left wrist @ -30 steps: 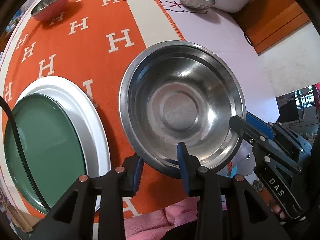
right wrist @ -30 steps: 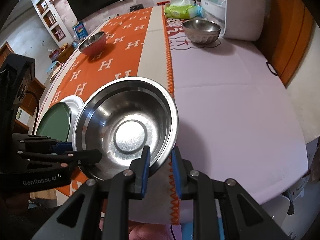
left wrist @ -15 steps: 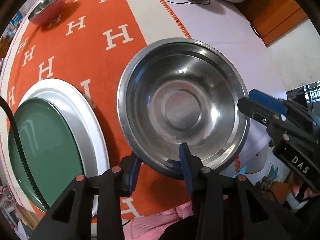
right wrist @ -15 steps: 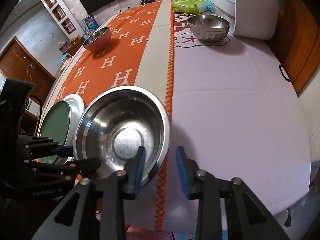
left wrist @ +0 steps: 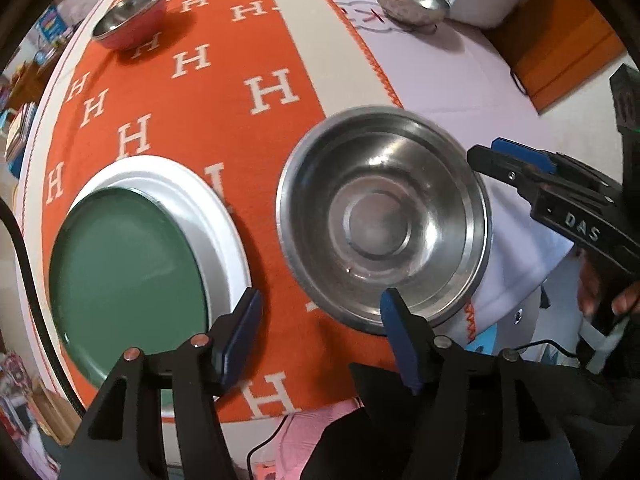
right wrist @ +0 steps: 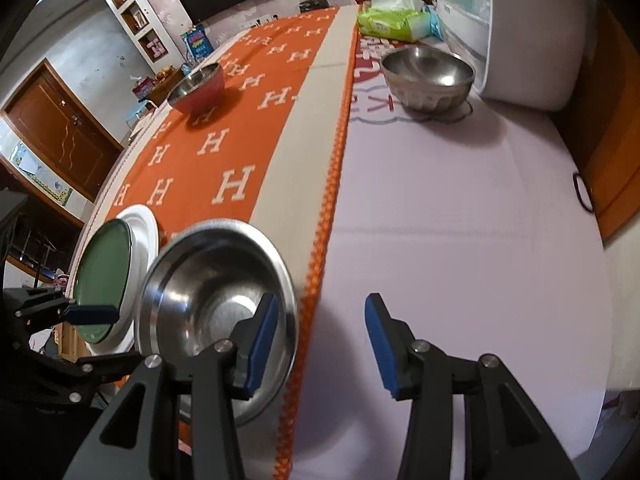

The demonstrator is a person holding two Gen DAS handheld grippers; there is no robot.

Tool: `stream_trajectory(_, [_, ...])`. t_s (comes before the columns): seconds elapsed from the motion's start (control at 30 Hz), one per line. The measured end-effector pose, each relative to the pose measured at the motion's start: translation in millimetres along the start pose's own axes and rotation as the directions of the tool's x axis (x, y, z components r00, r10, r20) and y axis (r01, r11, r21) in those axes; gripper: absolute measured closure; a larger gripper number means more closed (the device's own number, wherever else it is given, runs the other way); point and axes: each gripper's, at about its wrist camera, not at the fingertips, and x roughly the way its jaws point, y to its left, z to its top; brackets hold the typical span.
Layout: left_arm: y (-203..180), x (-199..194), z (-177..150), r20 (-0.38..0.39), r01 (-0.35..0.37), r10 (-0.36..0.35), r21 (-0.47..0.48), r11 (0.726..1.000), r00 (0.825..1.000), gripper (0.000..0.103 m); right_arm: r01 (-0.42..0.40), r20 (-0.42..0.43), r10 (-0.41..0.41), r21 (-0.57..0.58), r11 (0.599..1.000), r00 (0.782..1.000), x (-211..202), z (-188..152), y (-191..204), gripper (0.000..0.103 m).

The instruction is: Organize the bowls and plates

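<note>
The wide steel bowl (left wrist: 384,220) sits on the tabletop (right wrist: 460,240) at the orange cloth's (left wrist: 208,92) edge, right of the green plate (left wrist: 124,276). Both jaws are opening, released: the left hand-held gripper (left wrist: 320,332) straddles its near rim, the right hand-held gripper (right wrist: 320,344) just right of it. Cloth shows "H"; the right one reads "DAS".
</note>
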Motion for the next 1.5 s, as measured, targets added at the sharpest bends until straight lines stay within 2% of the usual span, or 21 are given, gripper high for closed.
stream_trajectory(0.27, [29.0, -29.8, -6.8, 0.093, 0.004, 0.008, -0.127, 0.992, 0.996, 0.036, -0.020, 0.047, 0.022, -0.038, 0.999, 0.999, 0.2, 26.4, 7.5, 0.057])
stream_trajectory(0.53, [69.7, -53.1, -12.3, 0.175, 0.009, 0.025, -0.192, 0.981, 0.984, 0.032, -0.029, 0.076, 0.035, -0.082, 0.996, 0.996, -1.3, 45.5, 42.1, 0.057])
stream_trajectory(0.7, [102.2, -67.1, -12.3, 0.220, 0.014, 0.027, -0.183, 0.983, 0.975, 0.029, -0.010, 0.106, 0.019, -0.078, 0.997, 0.994, -5.4, 49.6, 71.0, 0.056])
stream_trajectory(0.8, [125.6, -78.4, -12.0, 0.243, 0.020, 0.024, -0.179, 0.984, 0.970, 0.026, -0.006, 0.130, 0.015, -0.070, 0.998, 0.991, -7.9, 53.0, 93.0, 0.049])
stream_trajectory(1.03, [188.2, -100.6, 0.6, 0.258, -0.005, 0.053, -0.182, 0.983, 0.965, 0.024, 0.015, 0.181, -0.005, -0.055, 0.998, 0.983, -8.0, 71.4, 144.2, 0.046])
stream_trajectory(1.17, [223.6, -112.0, 15.0, 0.273, -0.006, 0.054, -0.174, 0.985, 0.960, 0.024, 0.032, 0.219, -0.021, -0.047, 0.998, 0.975, -6.0, 86.5, 173.3, 0.040])
stream_trajectory(1.5, [282.0, -139.7, 71.5, 0.313, -0.045, 0.066, -0.072, 0.996, 0.948, 0.023, 0.100, 0.315, -0.089, -0.017, 0.995, 0.945, 3.3, 136.0, 225.1, 0.039])
